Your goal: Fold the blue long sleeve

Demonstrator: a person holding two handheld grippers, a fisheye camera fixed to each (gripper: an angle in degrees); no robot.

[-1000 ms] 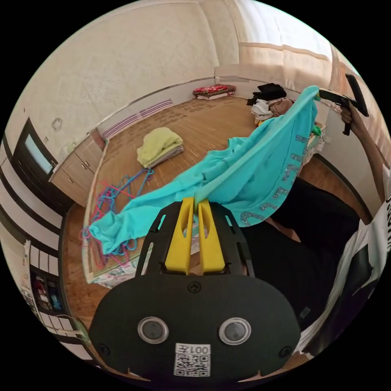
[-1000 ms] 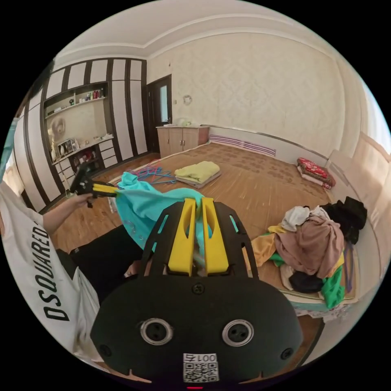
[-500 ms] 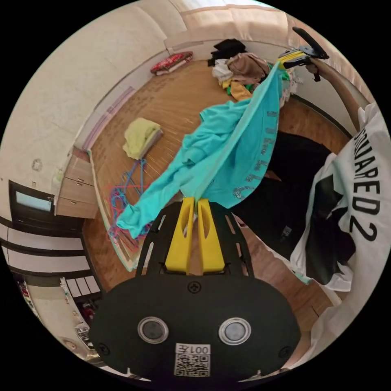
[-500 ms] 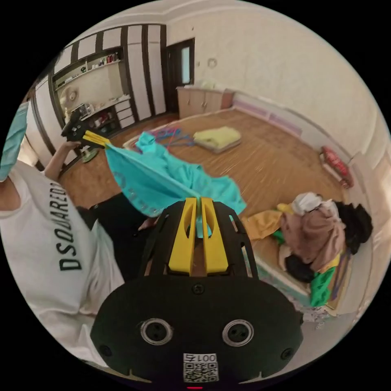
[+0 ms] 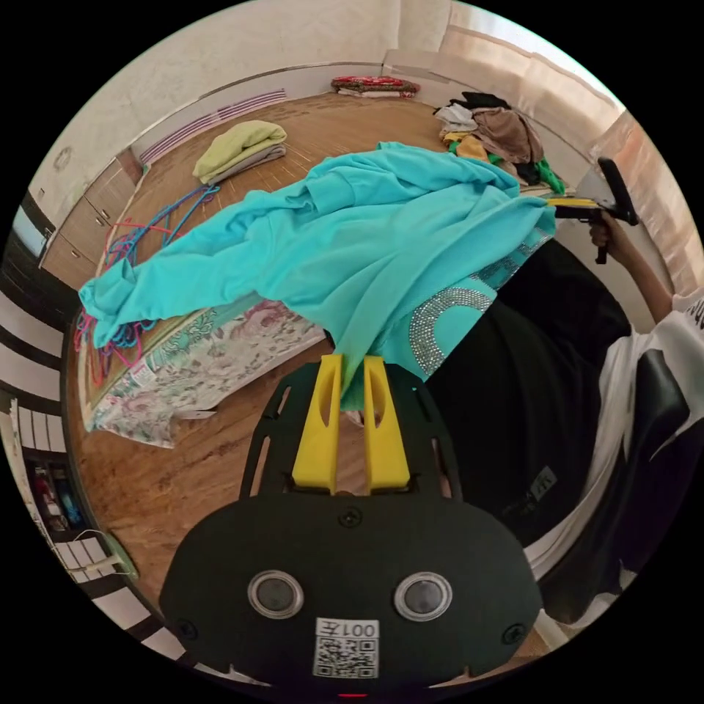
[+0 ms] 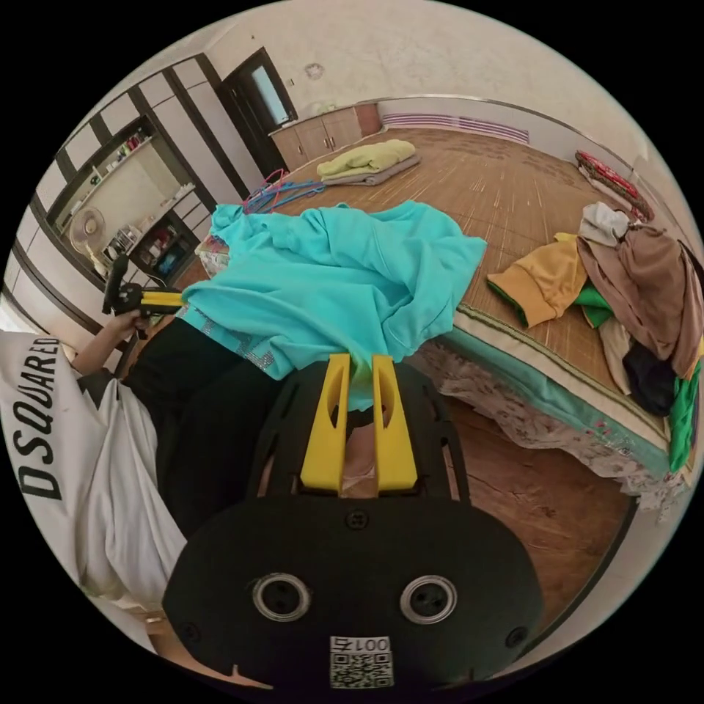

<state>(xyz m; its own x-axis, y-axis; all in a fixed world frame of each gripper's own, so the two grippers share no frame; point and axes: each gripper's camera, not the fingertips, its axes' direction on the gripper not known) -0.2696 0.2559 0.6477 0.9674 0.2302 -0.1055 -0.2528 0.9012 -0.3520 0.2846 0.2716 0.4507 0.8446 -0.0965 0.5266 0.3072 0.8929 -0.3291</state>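
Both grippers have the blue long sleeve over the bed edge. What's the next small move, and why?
Probably lower both grippers and ease the hem toward you. The turquoise long-sleeve top lies bunched on the woven bed mat, its hem pinched by the left gripper and right gripper; drawing it taut should flatten the wrinkles before folding.

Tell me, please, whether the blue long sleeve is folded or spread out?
Spread, not folded: the blue long sleeve drapes rumpled over the bed edge, its hem pinched by the left gripper and right gripper.
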